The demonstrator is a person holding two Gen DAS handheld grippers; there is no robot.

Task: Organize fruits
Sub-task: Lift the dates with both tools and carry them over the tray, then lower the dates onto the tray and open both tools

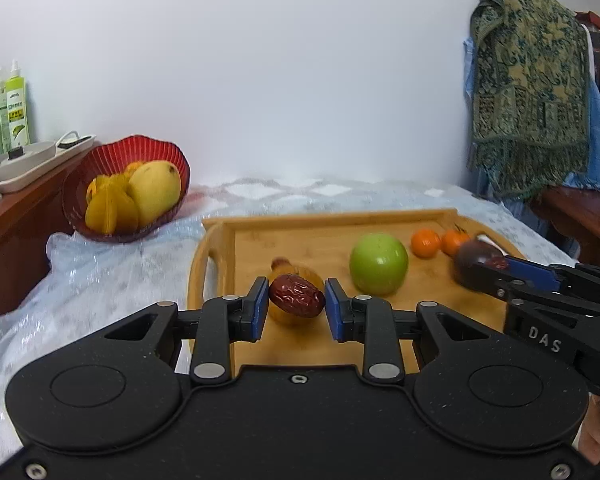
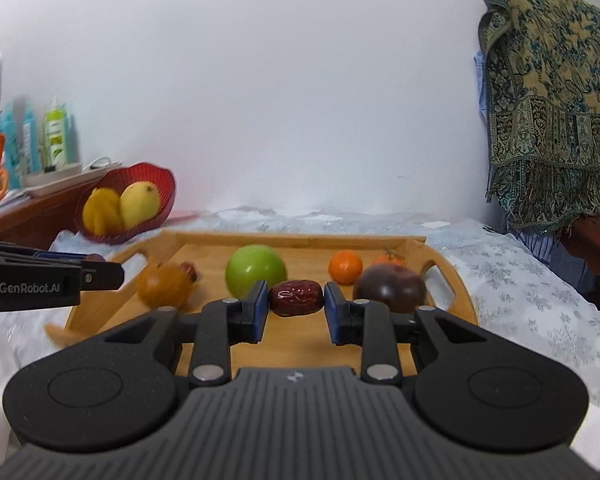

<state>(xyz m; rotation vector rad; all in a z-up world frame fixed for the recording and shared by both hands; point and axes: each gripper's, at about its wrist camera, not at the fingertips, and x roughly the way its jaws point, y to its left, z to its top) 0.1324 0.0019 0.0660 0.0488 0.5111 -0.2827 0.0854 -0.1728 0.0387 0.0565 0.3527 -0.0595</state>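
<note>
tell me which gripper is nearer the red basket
Left. The left gripper sits over the tray's basket-side end, close to the red basket; the right gripper is farther along, over the tray's opposite half.

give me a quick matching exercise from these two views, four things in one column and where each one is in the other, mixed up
Things:
1. red date
2. second red date
3. green apple
4. mango

Places:
A. in the red basket
B. clamped in the right gripper
C. loose on the wooden tray
D. clamped in the left gripper

Pairs: 1-D, 2-B, 3-C, 4-A
</note>
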